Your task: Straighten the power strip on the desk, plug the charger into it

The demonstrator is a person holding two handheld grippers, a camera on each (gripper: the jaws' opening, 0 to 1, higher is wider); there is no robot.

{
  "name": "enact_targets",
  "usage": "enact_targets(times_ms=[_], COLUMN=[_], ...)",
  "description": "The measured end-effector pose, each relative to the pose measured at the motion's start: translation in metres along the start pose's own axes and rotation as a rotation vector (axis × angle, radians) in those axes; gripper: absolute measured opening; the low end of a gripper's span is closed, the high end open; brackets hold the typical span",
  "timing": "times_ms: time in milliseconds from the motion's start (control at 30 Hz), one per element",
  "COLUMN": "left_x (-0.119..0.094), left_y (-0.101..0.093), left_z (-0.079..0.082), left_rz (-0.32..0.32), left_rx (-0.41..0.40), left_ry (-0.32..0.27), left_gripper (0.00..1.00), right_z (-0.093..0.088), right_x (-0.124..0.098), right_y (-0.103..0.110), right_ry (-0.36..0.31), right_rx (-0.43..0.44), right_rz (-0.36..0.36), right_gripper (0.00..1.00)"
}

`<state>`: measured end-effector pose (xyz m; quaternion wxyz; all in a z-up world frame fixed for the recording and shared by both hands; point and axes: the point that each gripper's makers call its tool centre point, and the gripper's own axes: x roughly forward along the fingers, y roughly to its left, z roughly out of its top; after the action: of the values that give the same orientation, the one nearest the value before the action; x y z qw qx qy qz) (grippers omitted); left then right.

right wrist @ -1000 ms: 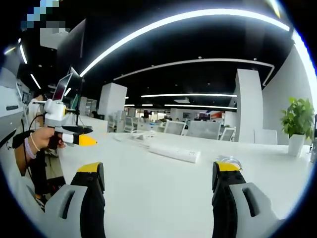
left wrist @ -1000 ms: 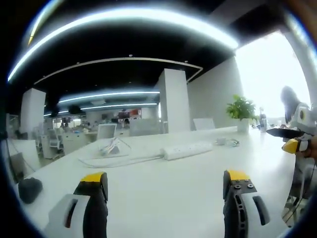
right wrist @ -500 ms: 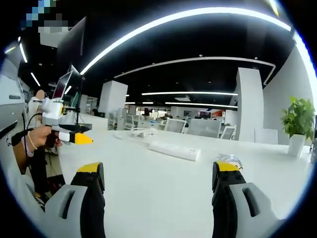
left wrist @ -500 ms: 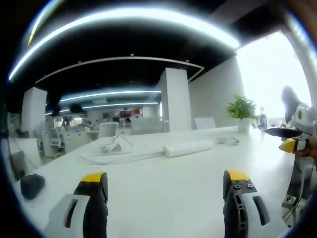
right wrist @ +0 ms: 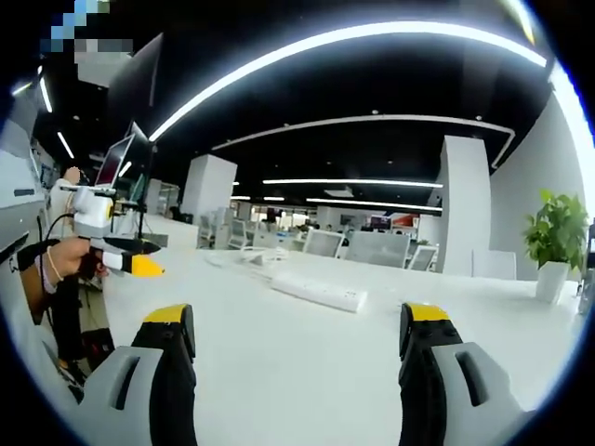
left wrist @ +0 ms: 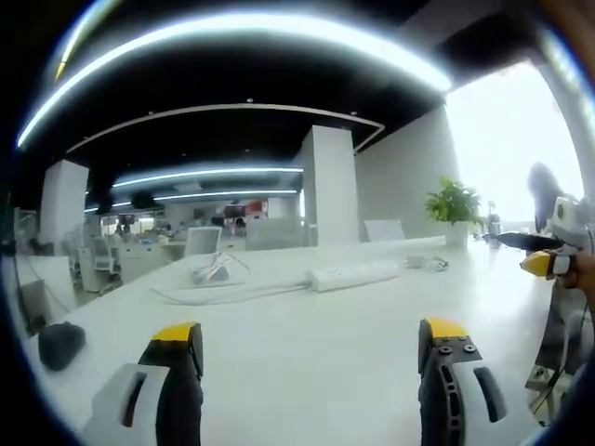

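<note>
Little had moved over the last second: in the right gripper view the white power strip (right wrist: 319,293) had slid slightly down and to the left, a shift of the camera and not of the strip, and the left tongs (right wrist: 139,267) seen at that view's left edge had dropped a touch lower. In the left gripper view the picture was almost unchanged, with the right tongs (left wrist: 539,263) a little nearer the right edge.

Both pairs of tongs stood open and held nothing. The left tongs (left wrist: 307,339) and the right tongs (right wrist: 302,325) each hung above the near part of the white surface (left wrist: 307,372), their yellow-tipped jaws wide apart and well short of the power strip (left wrist: 356,275).

That strip lay in the middle distance, slanted across the surface and not squared to its edge. Its white cable (left wrist: 223,295) trailed off to the left in the left gripper view toward a small white object (left wrist: 209,271) that was too small to identify. Beyond the strip's right end in that view lay a small heap with a coiled lead (left wrist: 425,264); whether it was the charger could not be told. A potted plant (left wrist: 454,212) stood at the far end by the bright window, and a dark rounded object (left wrist: 60,344) sat near the left edge. A person's hand (right wrist: 65,260) gripped the handle of the left tongs.
</note>
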<state>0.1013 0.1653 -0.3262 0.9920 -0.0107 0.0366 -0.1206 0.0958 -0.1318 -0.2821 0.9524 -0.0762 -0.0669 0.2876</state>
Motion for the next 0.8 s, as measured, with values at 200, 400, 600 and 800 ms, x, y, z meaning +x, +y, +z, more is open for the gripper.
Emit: enact_targets(times_ms=[200, 400, 600, 800], left_x=[0.0, 0.001, 0.0, -0.001], left_y=[0.0, 0.0, 0.0, 0.0], left_z=[-0.004, -0.004, -0.006, -0.01], left_rz=[0.002, -0.002, -0.005, -0.005], left_rx=[-0.007, -0.009, -0.012, -0.019], left_ry=[0.006, 0.007, 0.009, 0.016], left_gripper=[0.99, 0.99, 0.99, 0.99], right_z=[0.017, 0.03, 0.04, 0.046], right_x=[0.0, 0.003, 0.01, 0.016], right_y=[-0.014, -0.015, -0.018, -0.024], right_ry=[-0.052, -0.082, -0.08, -0.063], right_rx=[-0.021, -0.034, -0.08, -0.138], right_rz=[-0.036, -0.023, -0.019, -0.023], right_gripper=[0.99, 1.0, 1.0, 1.0])
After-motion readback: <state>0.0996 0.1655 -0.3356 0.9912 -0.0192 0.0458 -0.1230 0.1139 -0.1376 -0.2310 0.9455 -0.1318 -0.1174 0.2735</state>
